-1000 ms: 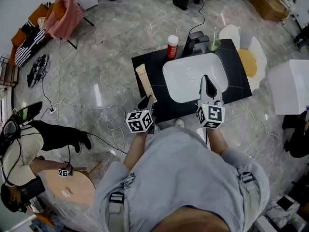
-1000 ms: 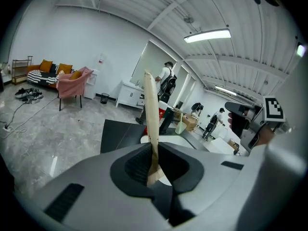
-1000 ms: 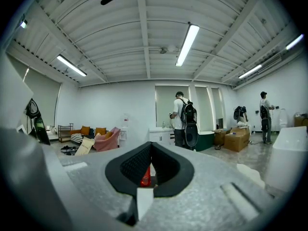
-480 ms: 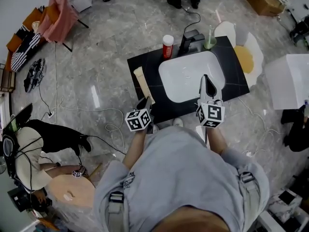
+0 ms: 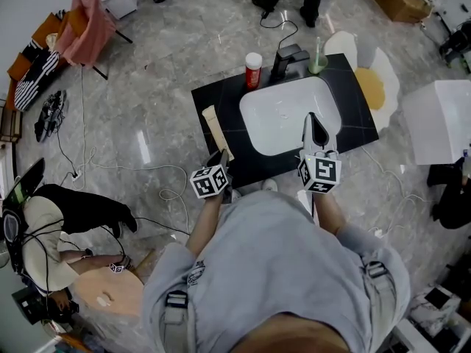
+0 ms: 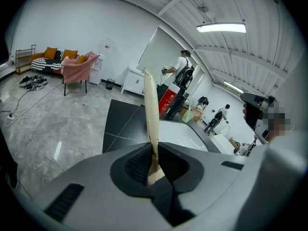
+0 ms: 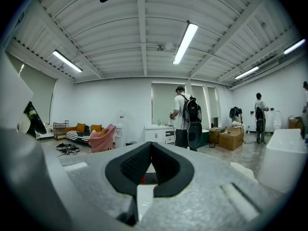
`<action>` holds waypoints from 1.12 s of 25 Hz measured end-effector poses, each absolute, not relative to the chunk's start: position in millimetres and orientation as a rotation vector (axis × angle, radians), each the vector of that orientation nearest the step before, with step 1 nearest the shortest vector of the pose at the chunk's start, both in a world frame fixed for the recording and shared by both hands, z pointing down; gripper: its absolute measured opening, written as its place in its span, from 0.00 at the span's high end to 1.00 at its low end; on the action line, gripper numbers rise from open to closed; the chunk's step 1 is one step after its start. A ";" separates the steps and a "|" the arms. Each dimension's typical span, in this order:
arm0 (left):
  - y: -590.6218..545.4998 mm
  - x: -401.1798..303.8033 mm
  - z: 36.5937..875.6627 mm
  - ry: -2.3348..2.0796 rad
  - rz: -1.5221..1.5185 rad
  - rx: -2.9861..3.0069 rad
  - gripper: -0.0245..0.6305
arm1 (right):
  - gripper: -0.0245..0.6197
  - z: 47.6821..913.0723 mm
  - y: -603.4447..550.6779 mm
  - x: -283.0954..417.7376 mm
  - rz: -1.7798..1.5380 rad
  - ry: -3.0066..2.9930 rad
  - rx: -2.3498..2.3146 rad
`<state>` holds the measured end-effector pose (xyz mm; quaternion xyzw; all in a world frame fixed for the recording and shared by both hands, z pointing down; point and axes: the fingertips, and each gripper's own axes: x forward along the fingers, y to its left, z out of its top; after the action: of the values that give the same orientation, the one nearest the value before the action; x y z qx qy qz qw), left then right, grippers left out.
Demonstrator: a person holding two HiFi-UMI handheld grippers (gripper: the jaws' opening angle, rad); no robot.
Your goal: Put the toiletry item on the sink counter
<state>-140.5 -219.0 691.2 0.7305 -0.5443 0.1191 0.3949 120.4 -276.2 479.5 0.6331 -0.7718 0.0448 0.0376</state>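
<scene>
We hold a two-jaw gripper in each hand in front of a black counter with a white sink set in it.

The left gripper is closed on a cream tube. In the left gripper view the black pads of this gripper press on the flat, crimped end of the tube. The rest of the tube runs straight out from the jaws, in line with them. In the head view the tube is over the left part of the counter, just beside the left edge of the sink. We cannot tell if its far end touches the counter or is a little above it.

The right gripper is over the right part of the sink. In the right gripper view the tips of its jaws meet, and there is nothing between them.

At the back edge of the counter stand a red bottle with a white cap, a black faucet and a green cup. The bottle is at the left, the faucet is in the middle behind the sink, and the cup is at the right. All three are well apart from the tube.
</scene>
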 end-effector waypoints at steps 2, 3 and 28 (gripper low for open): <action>-216.1 -139.7 699.1 -1.367 0.315 1.844 0.91 | 0.95 481.6 -274.7 121.1 0.141 -2.365 1.943; -214.5 -138.9 702.2 -1.359 0.321 1.840 0.91 | 0.95 482.4 -274.0 121.6 0.142 -2.362 1.943; -212.3 -136.3 760.7 -1.262 0.423 1.752 0.91 | 0.95 492.5 -274.5 134.5 0.168 -2.313 1.951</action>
<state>-136.3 -212.3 760.7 0.7096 -0.5113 0.1713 0.4536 134.5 -274.5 492.5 0.6428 -0.7620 0.0554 0.0556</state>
